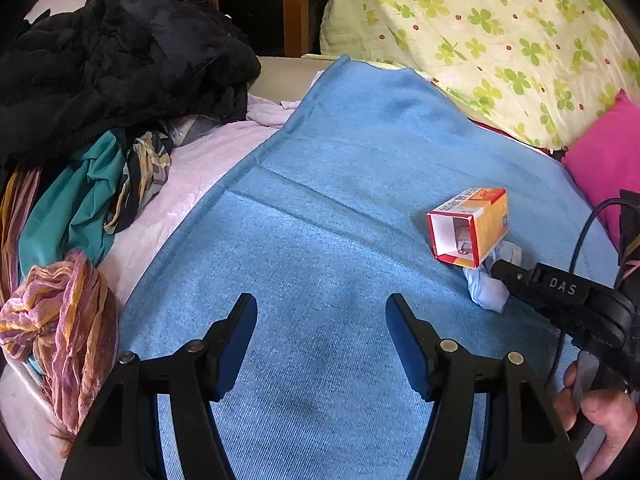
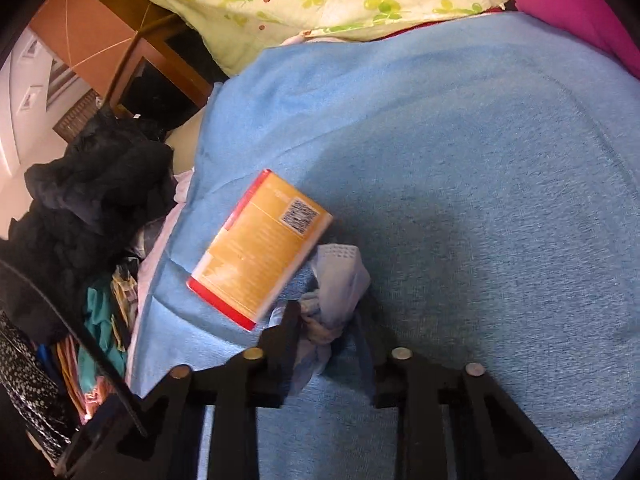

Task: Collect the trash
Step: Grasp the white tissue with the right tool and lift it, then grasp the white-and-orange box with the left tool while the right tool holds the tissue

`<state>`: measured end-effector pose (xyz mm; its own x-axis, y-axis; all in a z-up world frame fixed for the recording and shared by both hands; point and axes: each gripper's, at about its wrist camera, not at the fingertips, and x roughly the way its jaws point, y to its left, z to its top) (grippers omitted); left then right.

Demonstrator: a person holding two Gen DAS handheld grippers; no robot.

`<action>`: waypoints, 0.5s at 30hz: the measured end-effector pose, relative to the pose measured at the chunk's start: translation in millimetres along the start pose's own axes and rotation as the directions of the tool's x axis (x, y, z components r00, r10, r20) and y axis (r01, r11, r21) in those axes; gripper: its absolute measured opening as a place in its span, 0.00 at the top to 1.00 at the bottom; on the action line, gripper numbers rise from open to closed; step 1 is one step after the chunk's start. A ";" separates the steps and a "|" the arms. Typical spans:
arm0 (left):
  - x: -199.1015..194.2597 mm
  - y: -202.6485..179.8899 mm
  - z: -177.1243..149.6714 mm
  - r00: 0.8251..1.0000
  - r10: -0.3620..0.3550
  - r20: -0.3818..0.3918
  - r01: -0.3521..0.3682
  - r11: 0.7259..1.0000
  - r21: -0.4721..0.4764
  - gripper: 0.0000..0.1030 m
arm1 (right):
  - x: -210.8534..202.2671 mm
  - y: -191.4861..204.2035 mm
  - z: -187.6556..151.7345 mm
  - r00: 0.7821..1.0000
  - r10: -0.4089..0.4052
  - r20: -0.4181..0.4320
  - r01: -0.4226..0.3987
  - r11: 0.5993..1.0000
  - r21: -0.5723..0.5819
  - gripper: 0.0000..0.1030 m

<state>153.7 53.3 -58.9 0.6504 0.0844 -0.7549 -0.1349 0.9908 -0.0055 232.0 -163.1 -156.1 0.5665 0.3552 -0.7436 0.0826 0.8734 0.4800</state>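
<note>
An open-ended orange and red carton (image 1: 472, 226) lies on the blue blanket (image 1: 340, 208), also in the right wrist view (image 2: 260, 248). A crumpled pale blue tissue (image 1: 486, 288) lies against it. My right gripper (image 2: 326, 322) is closed around that tissue (image 2: 338, 280), fingers pinching its lower part; it shows from the side in the left wrist view (image 1: 500, 270). My left gripper (image 1: 320, 320) is open and empty above bare blanket, to the left of the carton.
A pile of black and teal clothes (image 1: 112, 80) and a striped scarf (image 1: 68, 320) lie on the left. A clover-print pillow (image 1: 500, 32) and a pink cushion (image 1: 608, 160) lie behind. A wooden nightstand (image 1: 272, 4) stands at the back.
</note>
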 end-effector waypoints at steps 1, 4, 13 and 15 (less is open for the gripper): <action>0.9 -1.4 0.1 1.000 0.000 0.001 0.000 1.000 0.007 0.34 | -3.0 -1.7 -0.9 1.000 0.008 0.005 -0.008 1.000 0.004 0.75; 2.8 -6.2 1.8 1.000 -0.006 0.006 0.006 1.000 0.030 0.34 | -15.6 -5.8 -3.4 1.000 0.012 0.015 -0.012 1.000 -0.002 0.75; 7.5 -41.7 12.6 0.990 -0.138 0.019 0.136 0.985 0.106 0.34 | -91.3 -33.1 -20.3 0.999 -0.014 0.046 0.013 1.000 0.019 0.75; 9.3 -50.5 16.6 0.984 -0.178 0.017 0.174 0.978 0.117 0.34 | -105.3 -39.1 -26.8 0.998 -0.032 0.048 0.031 0.999 0.020 0.75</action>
<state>179.0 5.8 -54.8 0.6767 -0.0911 -0.7306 0.0691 0.9958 -0.0601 147.1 -225.7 -109.1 0.6023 0.3109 -0.7352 0.1165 0.8770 0.4662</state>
